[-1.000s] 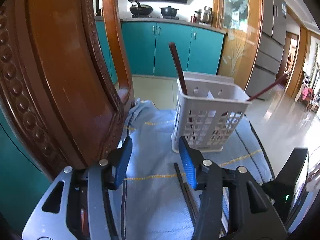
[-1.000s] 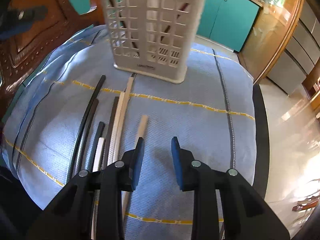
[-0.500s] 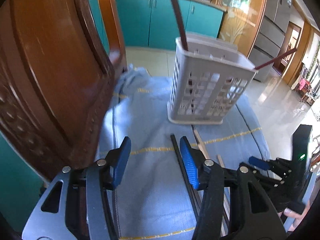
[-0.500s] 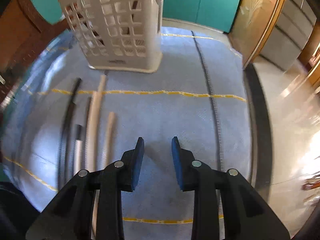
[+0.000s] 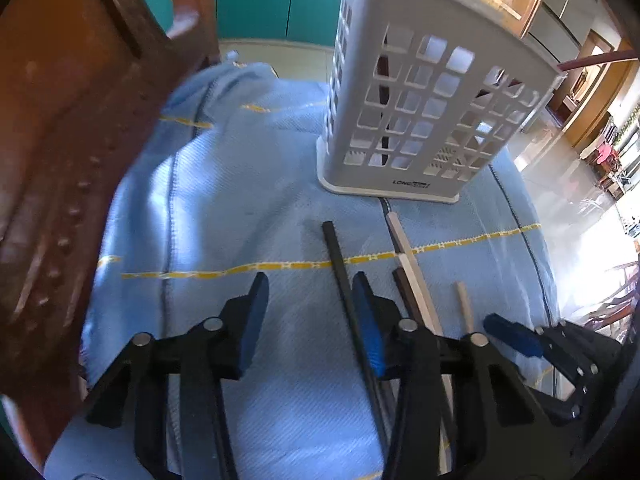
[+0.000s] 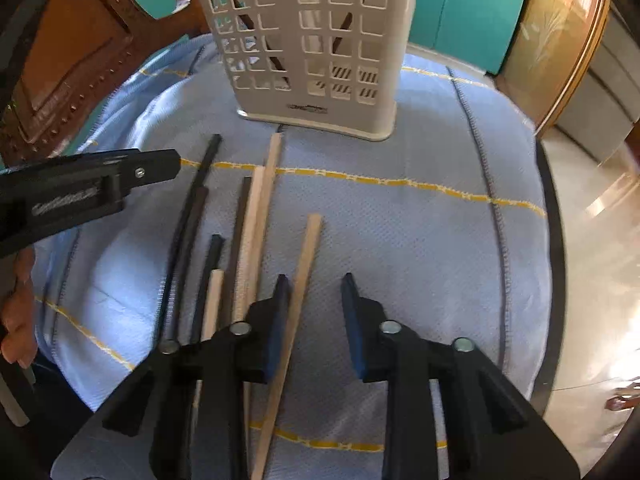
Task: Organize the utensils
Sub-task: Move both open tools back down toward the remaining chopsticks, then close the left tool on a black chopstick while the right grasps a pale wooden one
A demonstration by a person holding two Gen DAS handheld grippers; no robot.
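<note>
Right tongs (image 6: 313,294) wide and empty, nearest: pale chopstick (image 6: 298,296) runs lower-centre to mid-frame toward basket (image 6: 316,40), against their left pad; left tongs (image 5: 308,312) wide, black chopstick (image 5: 340,264) by right pad.

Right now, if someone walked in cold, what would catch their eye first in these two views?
Probably the white lattice basket standing upright at the far side of the blue cloth, with dark chopsticks already inside. Next, the loose row of black and pale wooden chopsticks lying on the cloth before it, with both open grippers, left gripper and right gripper, hovering over them.
</note>
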